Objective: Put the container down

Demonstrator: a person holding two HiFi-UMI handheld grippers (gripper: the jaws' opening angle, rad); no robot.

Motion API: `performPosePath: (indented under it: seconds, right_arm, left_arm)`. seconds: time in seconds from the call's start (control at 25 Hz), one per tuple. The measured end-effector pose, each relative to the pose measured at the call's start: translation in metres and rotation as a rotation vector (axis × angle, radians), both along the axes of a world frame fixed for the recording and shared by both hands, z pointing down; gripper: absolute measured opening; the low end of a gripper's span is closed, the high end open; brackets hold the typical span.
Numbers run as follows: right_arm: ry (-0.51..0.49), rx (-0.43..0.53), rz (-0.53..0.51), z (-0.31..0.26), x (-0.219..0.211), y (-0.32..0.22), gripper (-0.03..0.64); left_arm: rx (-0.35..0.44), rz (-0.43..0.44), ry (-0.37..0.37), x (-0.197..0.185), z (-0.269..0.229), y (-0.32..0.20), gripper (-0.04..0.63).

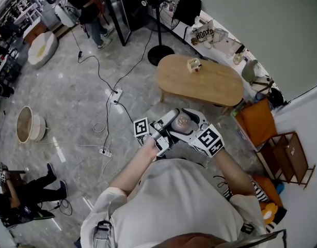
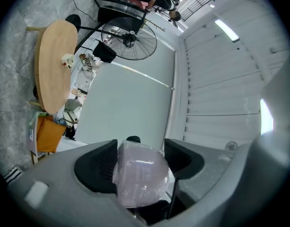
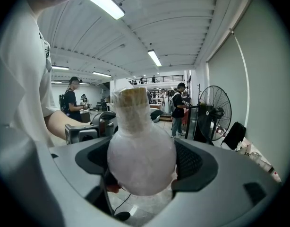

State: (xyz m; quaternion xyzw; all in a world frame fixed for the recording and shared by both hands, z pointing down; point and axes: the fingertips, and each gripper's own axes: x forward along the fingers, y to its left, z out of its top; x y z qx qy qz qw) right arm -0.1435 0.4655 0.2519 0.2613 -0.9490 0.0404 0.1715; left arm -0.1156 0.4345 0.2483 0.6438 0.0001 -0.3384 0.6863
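Observation:
A round-bellied translucent container with a tan stopper on its neck hangs in front of the person's chest, above the floor. In the right gripper view its belly fills the gap between the pads, neck upward, and my right gripper is shut on it. My left gripper grips the same plastic-wrapped container from the other side, pads against it. In the head view the left gripper and the right gripper meet around the container. An oval wooden table stands just ahead.
A small box sits on the table. A floor fan stands beyond it, with cables and a power strip on the floor to the left. An orange seat and a wooden rack are at the right.

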Motion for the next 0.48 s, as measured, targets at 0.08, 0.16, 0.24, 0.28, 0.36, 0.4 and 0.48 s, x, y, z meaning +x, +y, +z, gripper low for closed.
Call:
performPosePath:
  seconds: [0.08,0.16,0.24,0.28,0.36,0.4,0.48]
  right_arm:
    - [-0.001,0.001,0.004,0.001,-0.005,0.000,0.398]
    - [0.003,0.002,0.008,0.001,-0.012,0.000,0.398]
    - [0.007,0.003,0.012,0.002,-0.020,0.000,0.397]
    - [0.007,0.003,0.014,0.003,-0.023,0.000,0.397]
    - [0.003,0.006,0.019,0.004,-0.030,0.000,0.397]
    - [0.001,0.008,0.022,0.004,-0.033,-0.001,0.396]
    - [0.000,0.013,0.026,0.005,-0.041,0.000,0.396]
  left_arm:
    - [0.004,0.000,-0.002,-0.005,0.000,0.000,0.302]
    - [-0.001,-0.002,-0.007,-0.012,0.002,-0.001,0.302]
    - [-0.011,-0.003,-0.006,-0.020,0.004,-0.002,0.302]
    - [-0.013,0.000,-0.002,-0.024,0.005,-0.002,0.302]
    - [-0.017,0.008,0.004,-0.030,0.007,-0.003,0.302]
    - [-0.019,0.012,0.006,-0.034,0.008,-0.003,0.302]
    - [-0.019,0.021,0.006,-0.041,0.009,-0.002,0.302]
